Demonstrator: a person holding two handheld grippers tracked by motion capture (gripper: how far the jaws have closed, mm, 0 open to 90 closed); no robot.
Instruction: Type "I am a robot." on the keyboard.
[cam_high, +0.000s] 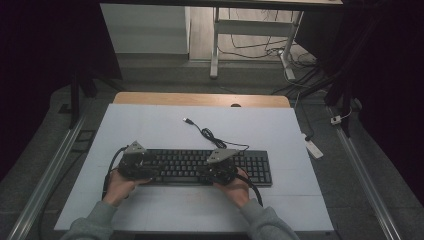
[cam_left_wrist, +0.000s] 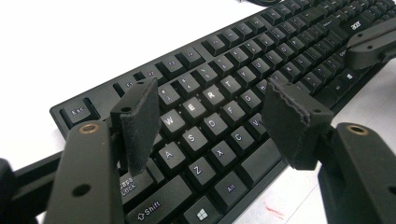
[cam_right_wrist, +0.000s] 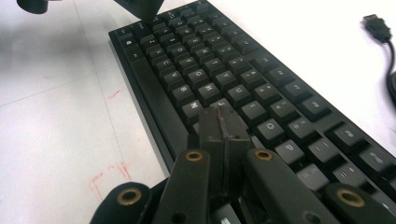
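A dim room surrounds a white table top (cam_high: 165, 205), its wooden far edge showing at twelve o'clock, with grey floor, desk legs and loose cables beyond.

Nearest the camera in the high view, two grey sleeves come in from six o'clock. The left hand (cam_high: 118, 186) holds the left gripper (cam_high: 131, 161) over the keyboard's left end; the right hand (cam_high: 237, 186) holds the right gripper (cam_high: 220, 164) over its middle-right part.

The black keyboard (cam_high: 260, 167) lies flat across the middle of the table, long side running nine to three o'clock.

In the left gripper view, the left gripper (cam_left_wrist: 210, 116) has its jaws spread wide apart, grasping nothing, poised above the letter keys (cam_left_wrist: 211, 94) around W, E, R, S, D; the pads (cam_left_wrist: 140, 122) do not visibly touch any key. At two o'clock in that view the other gripper's dark body shows over the keys.

In the right gripper view, the right gripper (cam_right_wrist: 223, 122) has its jaws pressed together with nothing between them, the tip down among the keys near the space bar (cam_right_wrist: 156, 100); actual contact cannot be told.

Farther off, the keyboard's black cable (cam_high: 212, 137) snakes toward twelve o'clock, ending in a USB plug (cam_high: 188, 121) lying loose on the table. Faint red marks (cam_right_wrist: 109, 175) show on the white surface beside the keyboard's near edge.
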